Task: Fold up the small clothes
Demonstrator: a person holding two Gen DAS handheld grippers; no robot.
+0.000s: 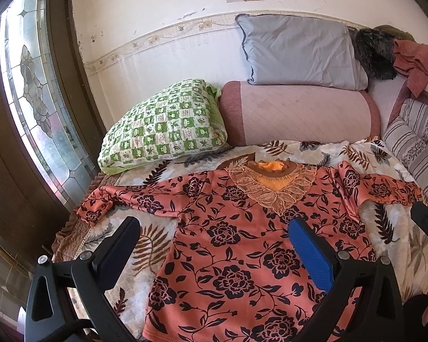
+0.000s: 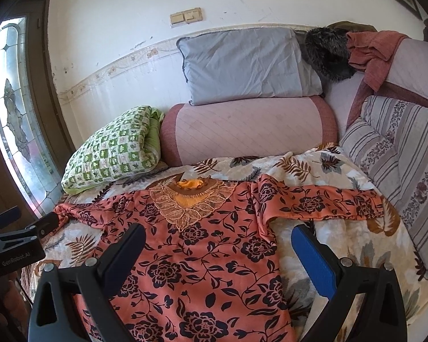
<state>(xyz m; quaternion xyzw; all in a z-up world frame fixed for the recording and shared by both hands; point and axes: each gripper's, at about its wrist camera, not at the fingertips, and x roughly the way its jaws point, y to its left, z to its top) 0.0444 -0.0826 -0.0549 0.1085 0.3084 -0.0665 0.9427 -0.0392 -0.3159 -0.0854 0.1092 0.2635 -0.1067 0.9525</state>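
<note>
An orange blouse with black flowers (image 1: 231, 253) lies spread flat on a leaf-print bedspread (image 1: 385, 228), lace collar (image 1: 271, 191) at the far side, both sleeves stretched out sideways. It also shows in the right wrist view (image 2: 202, 256). My left gripper (image 1: 214, 228) is open and empty, hovering above the blouse's left side near the hem. My right gripper (image 2: 216, 233) is open and empty above the blouse's right side, its blue pad (image 2: 314, 259) over the bedspread beside the right sleeve (image 2: 322, 202). The left gripper's body (image 2: 17, 245) shows at the left edge.
A green checked pillow (image 1: 162, 125) lies at the far left. A pink bolster (image 1: 296, 114) with a grey pillow (image 1: 296, 54) on it stands against the wall. A striped cushion (image 2: 399, 165) borders the right. A glass door (image 1: 34, 91) is at the left.
</note>
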